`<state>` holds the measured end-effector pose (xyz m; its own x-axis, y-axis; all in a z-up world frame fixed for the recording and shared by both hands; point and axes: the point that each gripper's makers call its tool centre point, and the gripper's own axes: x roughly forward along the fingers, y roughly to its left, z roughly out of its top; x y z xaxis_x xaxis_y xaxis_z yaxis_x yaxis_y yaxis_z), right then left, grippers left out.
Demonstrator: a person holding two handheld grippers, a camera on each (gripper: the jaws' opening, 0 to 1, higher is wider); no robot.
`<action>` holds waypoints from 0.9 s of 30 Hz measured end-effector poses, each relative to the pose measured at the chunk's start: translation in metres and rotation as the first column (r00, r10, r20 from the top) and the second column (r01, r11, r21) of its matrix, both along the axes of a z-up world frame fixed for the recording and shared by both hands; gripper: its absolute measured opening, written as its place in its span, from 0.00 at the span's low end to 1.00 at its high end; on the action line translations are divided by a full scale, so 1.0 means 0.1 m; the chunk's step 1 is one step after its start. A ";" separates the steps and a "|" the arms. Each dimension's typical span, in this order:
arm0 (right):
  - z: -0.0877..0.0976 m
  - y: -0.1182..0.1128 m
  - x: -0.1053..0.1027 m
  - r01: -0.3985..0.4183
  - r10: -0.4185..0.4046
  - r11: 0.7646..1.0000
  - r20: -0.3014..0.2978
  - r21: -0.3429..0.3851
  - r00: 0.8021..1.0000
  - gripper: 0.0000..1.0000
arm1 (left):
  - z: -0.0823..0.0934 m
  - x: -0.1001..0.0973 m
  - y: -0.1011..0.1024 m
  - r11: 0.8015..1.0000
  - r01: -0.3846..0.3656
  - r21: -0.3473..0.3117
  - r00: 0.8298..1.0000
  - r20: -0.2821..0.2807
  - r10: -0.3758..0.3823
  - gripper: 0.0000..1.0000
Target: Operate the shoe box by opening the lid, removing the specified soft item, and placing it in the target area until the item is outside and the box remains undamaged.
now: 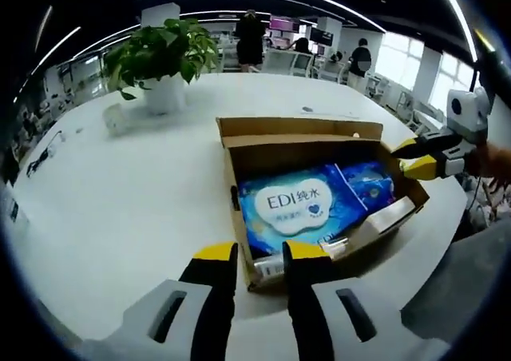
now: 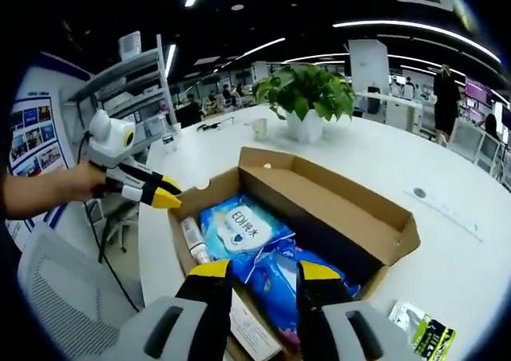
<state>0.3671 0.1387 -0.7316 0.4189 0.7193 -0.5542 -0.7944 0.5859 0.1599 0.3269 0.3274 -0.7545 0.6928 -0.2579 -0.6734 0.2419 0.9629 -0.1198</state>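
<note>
Office worktop (image 1: 120,201), white and round, carries the shoe box (image 1: 319,193) with its lid folded back. Inside lies a blue soft pack (image 1: 299,209) printed "EDI", directly ahead of the left claw (image 1: 261,253), whose jaws stand apart, grasping nothing, at the box's near wall. Right claw (image 2: 261,271) hovers over the pack (image 2: 243,227), likewise released. Beyond the box: a potted plant (image 1: 164,57); beside the right claw, a small packet (image 2: 423,329)

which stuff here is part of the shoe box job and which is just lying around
Job:
cardboard box, lid already open
blue wipes pack, the likely soft item, inside the box
left gripper
right gripper

Lying about:
potted plant
small packet on the white table
</note>
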 end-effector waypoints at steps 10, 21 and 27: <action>-0.21 0.21 0.05 0.016 -0.016 1.000 -0.059 0.004 0.998 0.25 | -0.07 0.00 0.08 0.995 -0.094 -0.028 0.996 -0.004 0.094 0.06; -0.36 0.43 0.13 0.029 -0.026 0.999 -0.098 0.024 0.995 0.19 | -0.07 0.01 0.10 0.993 -0.113 -0.012 0.993 0.022 0.114 0.04; -0.47 0.54 0.18 0.029 -0.026 0.999 -0.133 0.017 0.991 0.18 | -0.08 0.02 0.11 0.993 -0.117 -0.009 0.993 0.021 0.117 0.04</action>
<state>0.3849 0.1924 -0.7785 0.3624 0.7193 -0.5928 -0.7491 0.6032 0.2740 0.3284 0.3388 -0.7626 0.7326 -0.1792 -0.6567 0.1304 0.9838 -0.1231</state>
